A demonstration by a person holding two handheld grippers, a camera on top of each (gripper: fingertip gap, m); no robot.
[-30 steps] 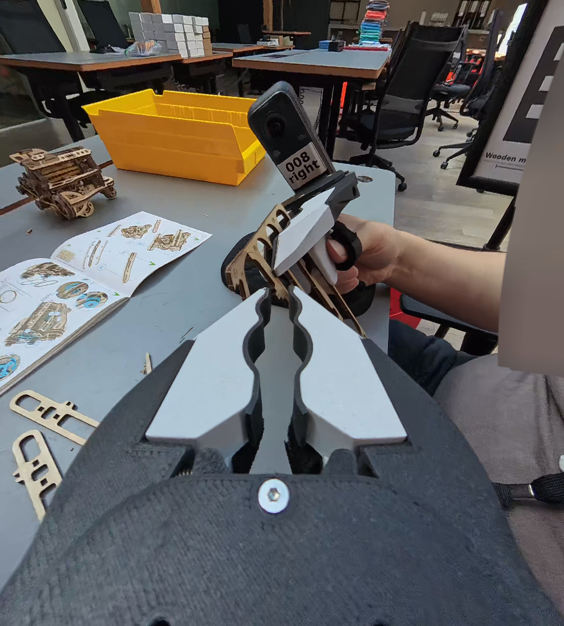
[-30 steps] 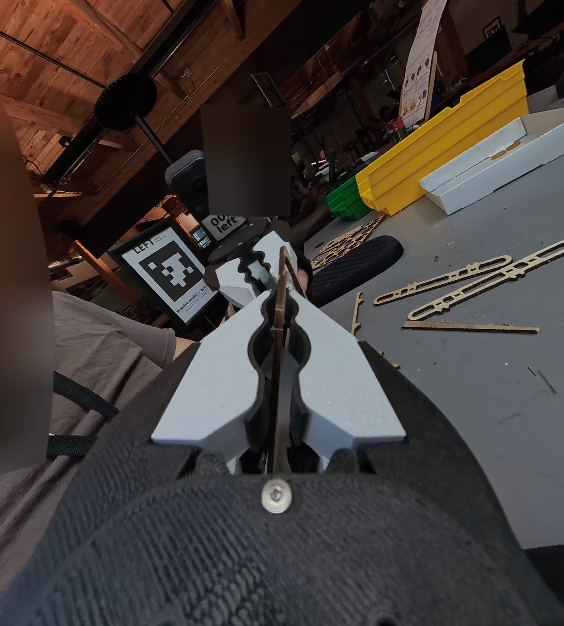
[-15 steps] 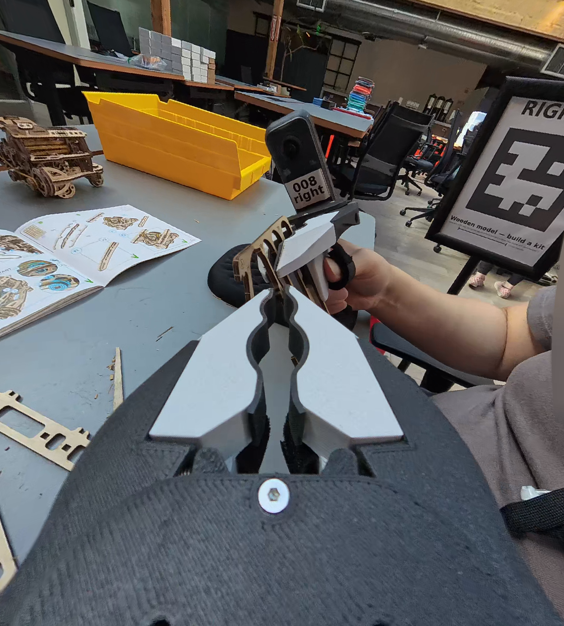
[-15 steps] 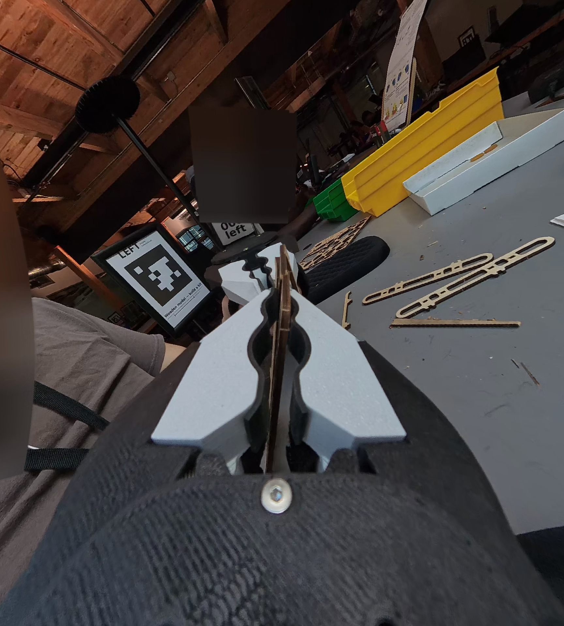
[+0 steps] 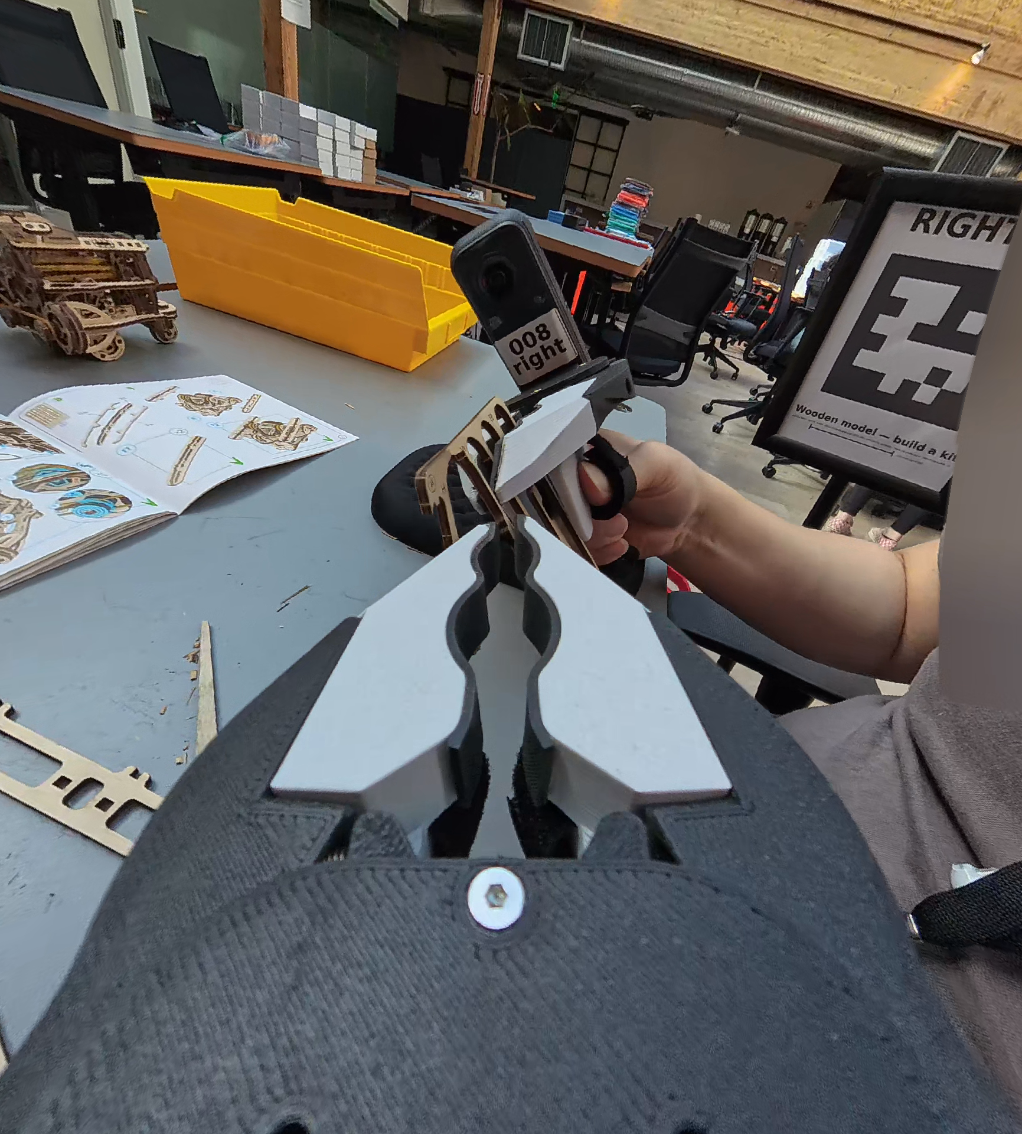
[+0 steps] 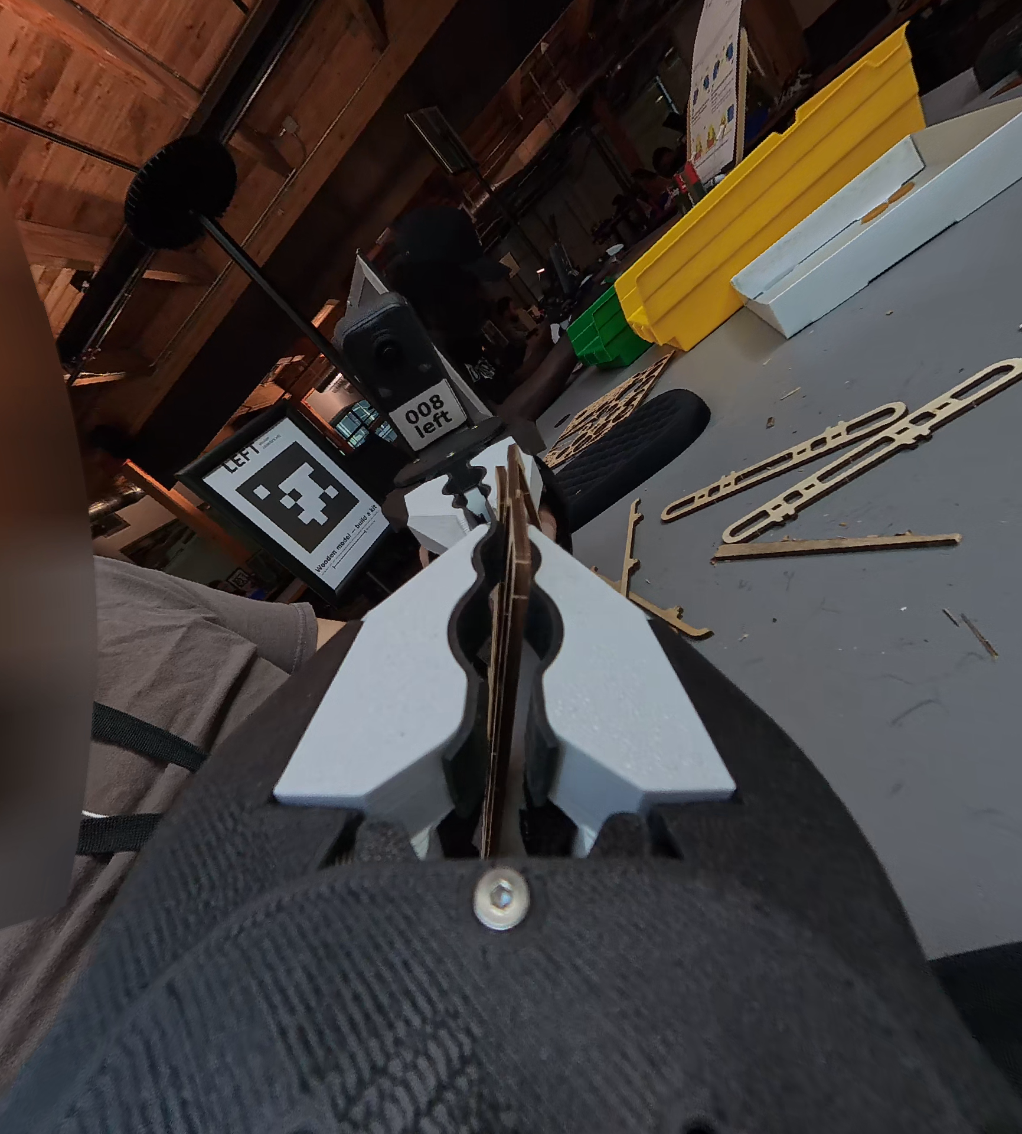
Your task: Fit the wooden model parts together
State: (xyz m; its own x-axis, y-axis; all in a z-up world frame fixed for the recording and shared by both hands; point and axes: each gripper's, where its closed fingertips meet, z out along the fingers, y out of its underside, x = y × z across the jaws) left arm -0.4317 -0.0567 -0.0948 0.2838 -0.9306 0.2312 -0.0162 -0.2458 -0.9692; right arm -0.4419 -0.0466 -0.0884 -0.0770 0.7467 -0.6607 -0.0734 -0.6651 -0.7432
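Note:
My right gripper (image 6: 509, 535) is shut on a flat wooden model part (image 6: 511, 613) made of thin layered panels, held on edge between its fingers. In the left wrist view the same part (image 5: 459, 466) shows as a curved frame with cut-out slots, held in the right gripper (image 5: 496, 475) above the table edge. My left gripper (image 5: 504, 531) points at it, and its fingertips close on the part's lower strut with only a narrow gap. The left gripper (image 6: 465, 494) also shows in the right wrist view, just beyond the part's tip.
A grey table (image 5: 250, 583) carries an open instruction booklet (image 5: 97, 466), a finished wooden model (image 5: 66, 294), a yellow bin (image 5: 312, 276), a black pad (image 6: 631, 442) and loose wooden strips (image 6: 833, 466). A white box (image 6: 895, 202) lies by the bin. A framed sign (image 5: 901, 343) stands to the right. My left and right fingertips are right by each other.
Both grippers have risen and tilted together, keeping the same position relative to each other. The wooden part stays in the grip. The table objects have slid lower in both views.

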